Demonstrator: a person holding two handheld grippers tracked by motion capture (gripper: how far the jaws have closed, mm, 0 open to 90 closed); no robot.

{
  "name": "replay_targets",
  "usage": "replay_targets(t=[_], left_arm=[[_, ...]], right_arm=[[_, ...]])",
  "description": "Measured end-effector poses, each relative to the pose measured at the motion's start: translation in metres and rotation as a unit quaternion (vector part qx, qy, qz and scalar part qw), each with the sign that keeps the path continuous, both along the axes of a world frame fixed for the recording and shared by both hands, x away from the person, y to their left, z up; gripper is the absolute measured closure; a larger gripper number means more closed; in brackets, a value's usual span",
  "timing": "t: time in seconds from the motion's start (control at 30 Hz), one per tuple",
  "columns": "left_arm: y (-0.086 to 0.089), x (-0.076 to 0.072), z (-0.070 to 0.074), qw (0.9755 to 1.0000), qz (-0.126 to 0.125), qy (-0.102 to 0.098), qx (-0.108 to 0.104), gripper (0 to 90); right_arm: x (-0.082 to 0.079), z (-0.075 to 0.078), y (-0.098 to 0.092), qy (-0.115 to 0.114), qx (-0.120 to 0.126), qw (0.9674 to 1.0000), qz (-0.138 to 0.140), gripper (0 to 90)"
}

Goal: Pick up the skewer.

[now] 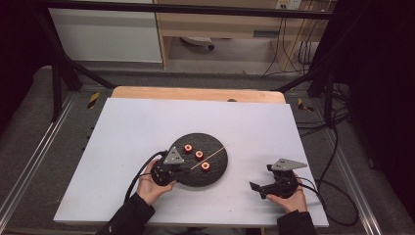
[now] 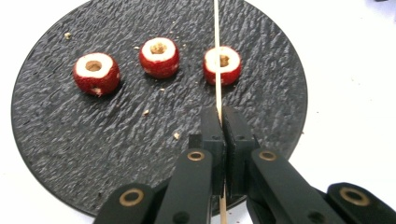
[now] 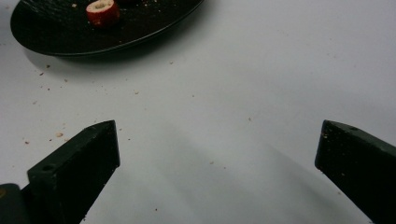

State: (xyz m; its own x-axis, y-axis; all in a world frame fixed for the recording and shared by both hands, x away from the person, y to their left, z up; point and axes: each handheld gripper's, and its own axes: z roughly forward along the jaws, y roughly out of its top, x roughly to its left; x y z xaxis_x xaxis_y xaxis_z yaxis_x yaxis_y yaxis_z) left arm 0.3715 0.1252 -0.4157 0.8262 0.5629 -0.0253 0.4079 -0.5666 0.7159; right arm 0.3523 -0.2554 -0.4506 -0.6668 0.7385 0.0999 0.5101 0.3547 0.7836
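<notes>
Left gripper view: left gripper (image 2: pixel 219 112) clamped on wooden skewer (image 2: pixel 217 56) | skewer runs straight ahead over black slate plate (image 2: pixel 56 130), its shaft crossing nearest cored red fruit (image 2: pixel 222 65) | right gripper (image 3: pixel 217 149) wide open, holding nothing, well apart on white table (image 3: pixel 261 70).

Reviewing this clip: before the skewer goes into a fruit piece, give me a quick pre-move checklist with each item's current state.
1. Left gripper shut on thin wooden skewer: ok.
2. Skewer passes over the rightmost red cored fruit piece in the left gripper view; tip aligned with its hole: cannot tell.
3. Three fruit pieces on round black textured plate, apart from one another: ok.
4. Right gripper open, over the white table beside the plate: ok.
5. Fruit steadied against sliding: not ok.
</notes>
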Motion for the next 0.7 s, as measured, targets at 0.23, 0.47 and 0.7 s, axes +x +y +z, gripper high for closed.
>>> replay_targets(t=[0.23, 0.47, 0.7], left_arm=[[-0.005, -0.004, 0.003, 0.9999, -0.010, -0.003, 0.002, 88.2], [-0.014, -0.007, 0.005, 0.9997, -0.020, -0.004, 0.014, 88.2], [-0.025, -0.008, 0.006, 0.9990, -0.035, -0.003, 0.029, 88.2]], right_arm=[[0.000, 0.004, 0.015, -0.020, -0.036, 0.9989, 0.021, 1.6], [-0.001, 0.018, 0.037, -0.059, -0.091, 0.9927, 0.054, 3.4], [-0.003, 0.032, 0.058, -0.095, -0.136, 0.9822, 0.088, 5.8]])
